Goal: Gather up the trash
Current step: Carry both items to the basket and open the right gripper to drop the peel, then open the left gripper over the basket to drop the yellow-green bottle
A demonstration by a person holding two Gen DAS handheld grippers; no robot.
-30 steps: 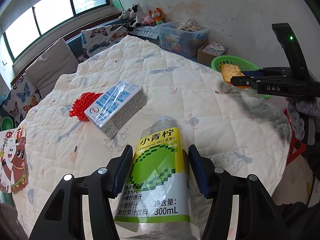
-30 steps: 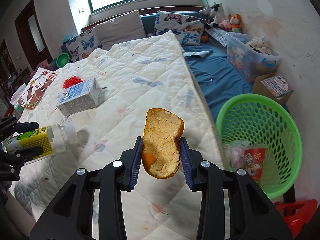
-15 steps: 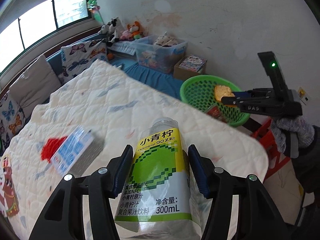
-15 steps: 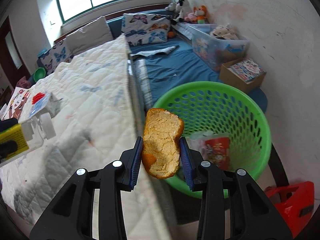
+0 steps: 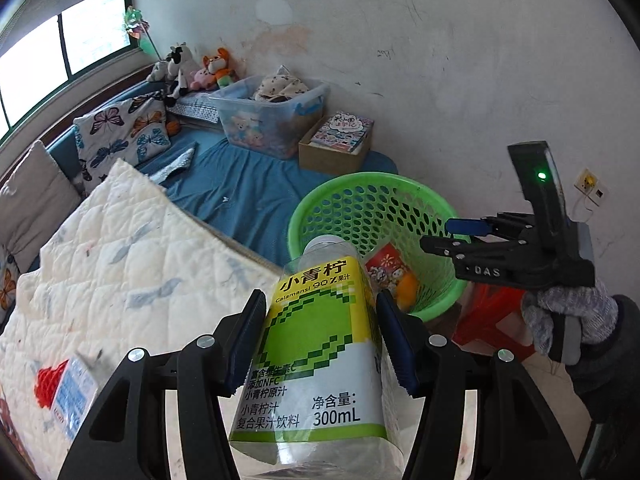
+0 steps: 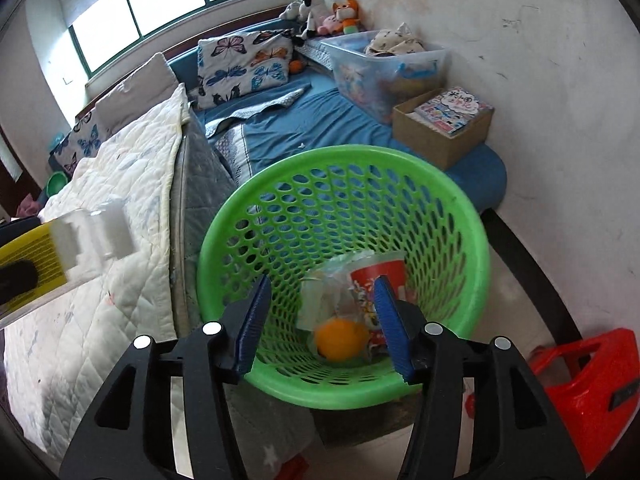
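Now right gripper over green basket, jaws opening, nothing between; left gripper clamped on juice bottle: carry past basket rim, then release

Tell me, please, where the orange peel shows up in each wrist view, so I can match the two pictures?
Left wrist view: the orange peel lies low in the basket, right of the held bottle.
Right wrist view: it sits on the basket floor, seen between the opening right tongs.
Shared landmark: the green basket.
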